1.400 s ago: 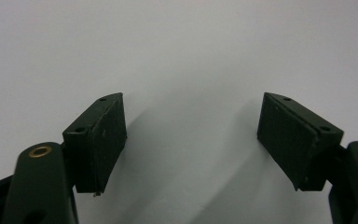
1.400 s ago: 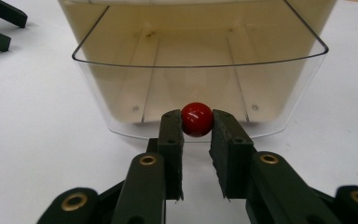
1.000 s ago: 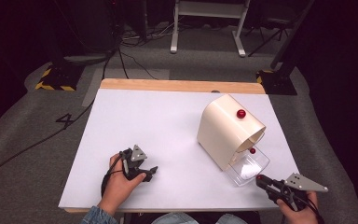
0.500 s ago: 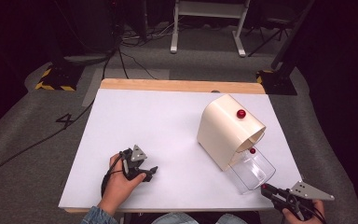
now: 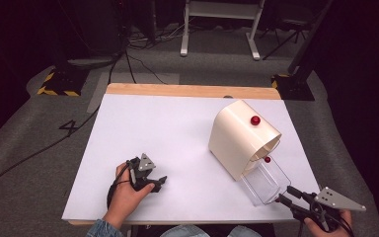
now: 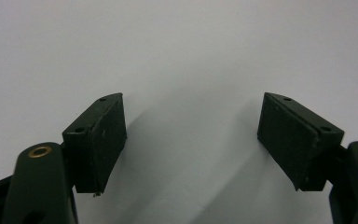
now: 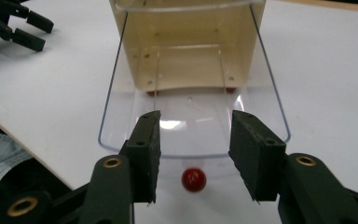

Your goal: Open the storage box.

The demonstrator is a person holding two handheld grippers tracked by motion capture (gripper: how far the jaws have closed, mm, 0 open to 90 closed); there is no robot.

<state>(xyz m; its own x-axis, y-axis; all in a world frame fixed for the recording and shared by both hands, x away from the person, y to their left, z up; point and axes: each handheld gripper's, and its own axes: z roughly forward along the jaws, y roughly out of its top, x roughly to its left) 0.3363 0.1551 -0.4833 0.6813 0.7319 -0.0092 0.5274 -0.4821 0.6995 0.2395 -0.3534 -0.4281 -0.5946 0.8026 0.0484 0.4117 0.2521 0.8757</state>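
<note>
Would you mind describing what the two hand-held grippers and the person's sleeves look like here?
Both are black. The left hand-held gripper and the right hand-held gripper each carry a grey three-cornered plate on top and trail a thin black cable. Up close, each jaw ends in a flat rectangular pad on an arm with a brass-coloured pivot ring. A blue denim sleeve covers the left forearm.

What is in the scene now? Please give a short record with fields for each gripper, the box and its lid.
surface: white table top
box: cream box with a red knob on top, lying near the table's right edge
lid: clear lid swung open toward the person, red knob at its front edge
right gripper: jaws have just been opening; apart on either side of the lid's knob, pads not pressing it
left gripper: open, nothing between the jaws, resting on the table
</note>
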